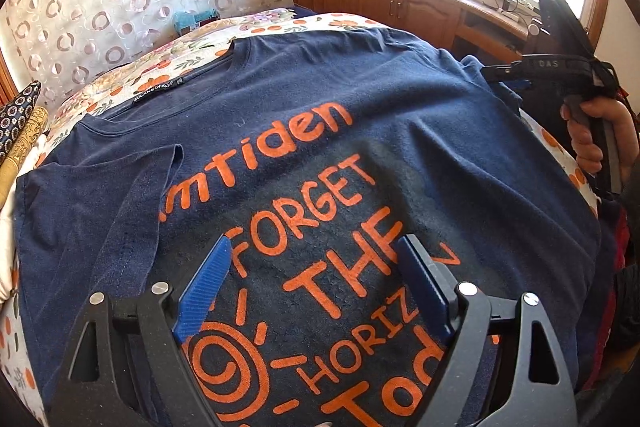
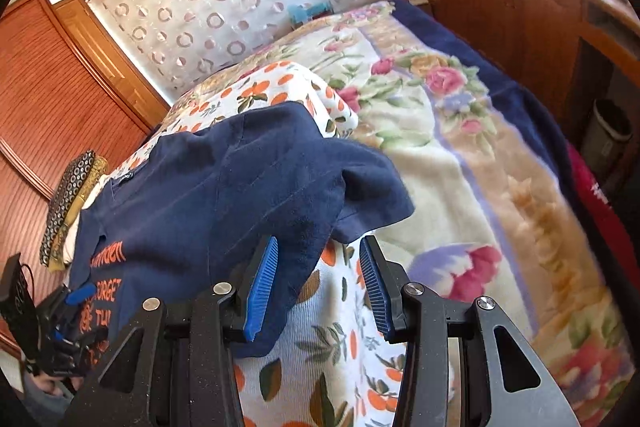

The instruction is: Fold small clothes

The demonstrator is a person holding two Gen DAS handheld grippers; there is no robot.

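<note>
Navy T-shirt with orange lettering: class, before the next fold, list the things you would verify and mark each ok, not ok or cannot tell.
1. Navy T-shirt with orange lettering lies print-up on the orange-patterned white sheet: ok.
2. One sleeve already folded in over the chest: ok.
3. Other sleeve flat: not ok, it is bunched and hangs out over the sheet.
4. Left gripper jaws wide open above the print, nothing between them: ok.
5. Right gripper holding cloth: not ok; the jaws stand apart with the shirt's edge between them, unpinched.
6. Shirt hem lying straight: cannot tell, it is hidden behind the left gripper.
</note>
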